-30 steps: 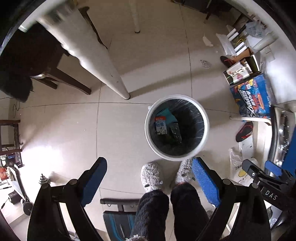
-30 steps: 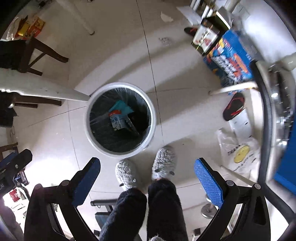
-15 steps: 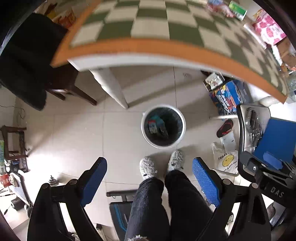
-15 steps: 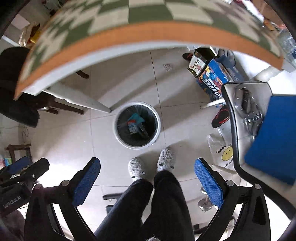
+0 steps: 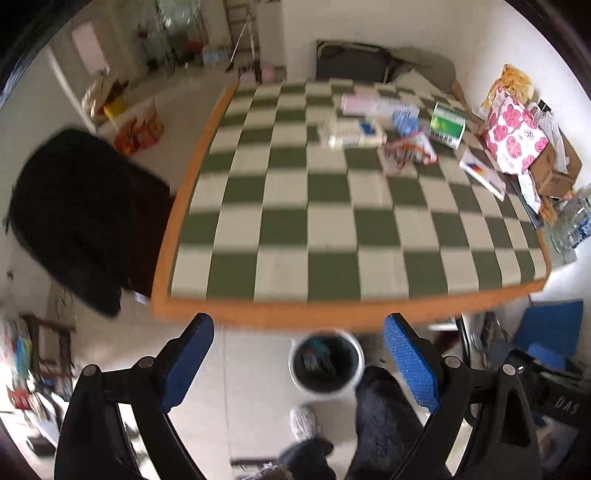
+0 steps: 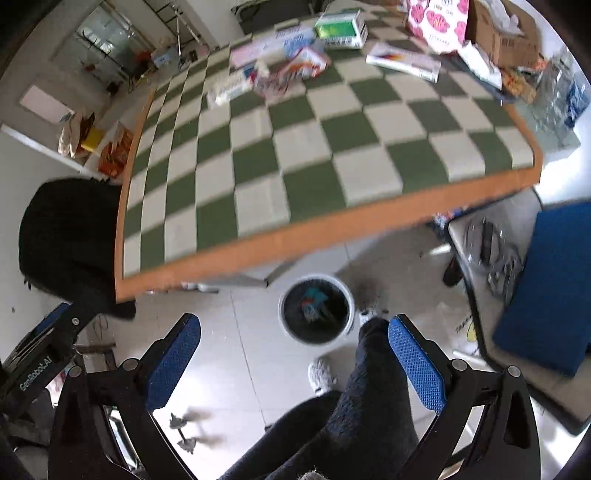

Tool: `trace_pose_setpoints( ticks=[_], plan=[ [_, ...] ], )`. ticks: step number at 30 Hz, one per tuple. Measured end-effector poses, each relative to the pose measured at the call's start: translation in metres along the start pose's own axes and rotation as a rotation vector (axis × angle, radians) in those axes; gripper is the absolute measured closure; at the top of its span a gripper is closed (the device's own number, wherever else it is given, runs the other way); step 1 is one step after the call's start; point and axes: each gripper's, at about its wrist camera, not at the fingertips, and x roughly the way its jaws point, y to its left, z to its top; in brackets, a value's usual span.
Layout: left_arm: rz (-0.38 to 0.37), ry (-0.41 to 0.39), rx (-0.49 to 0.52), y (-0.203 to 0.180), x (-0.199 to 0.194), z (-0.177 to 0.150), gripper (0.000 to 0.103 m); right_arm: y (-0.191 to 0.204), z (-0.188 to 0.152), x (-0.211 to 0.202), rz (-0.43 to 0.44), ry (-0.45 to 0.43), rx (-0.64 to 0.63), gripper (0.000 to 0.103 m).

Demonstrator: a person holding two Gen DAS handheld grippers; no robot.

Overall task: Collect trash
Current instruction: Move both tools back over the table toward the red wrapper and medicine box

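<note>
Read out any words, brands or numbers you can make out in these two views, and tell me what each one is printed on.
"GenRobot.AI": on the left gripper body, seen at the left edge of the right wrist view.
"DAS": on the right gripper body, seen at the right edge of the left wrist view.
Print on the green box, the other boxes and packets on the checked table, and the pink flowered bag: too blurred to read.

Floor (image 5: 255, 369): pale glossy tiles with thin dark joints, bright with daylight.
Walls (image 5: 369, 22): plain white.
Desk (image 5: 295, 314): large, with an orange edge and a green-and-white checked top.
Chair (image 5: 74, 214): draped in black cloth, just beside the desk's left edge.
Second chair (image 5: 351, 62): dark, at the desk's far end.
Glass doors (image 6: 107, 40): at the far left, letting light in.
Side table (image 6: 476, 295): grey, right of the desk, carrying a blue pad (image 6: 546, 288).
</note>
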Motion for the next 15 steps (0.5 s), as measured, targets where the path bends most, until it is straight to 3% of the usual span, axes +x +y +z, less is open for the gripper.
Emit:
trace_pose_setpoints(
  ticks=[4, 8, 15],
  plan=[
    [0.058, -0.044, 0.106, -0.039, 0.021, 0.062, 0.009, -0.022, 0.079, 0.006, -0.038, 0.016, -0.039, 0.0],
    [0.168, -0.064, 0.216, -0.088, 0.063, 0.131, 0.009, -0.054, 0.163, 0.033, -0.135, 0.052, -0.139, 0.0],
    [0.222, 0.031, 0.287, -0.172, 0.149, 0.213, 0.009, -0.125, 0.307, 0.106, -0.271, 0.177, -0.226, 0.0]
  ],
)
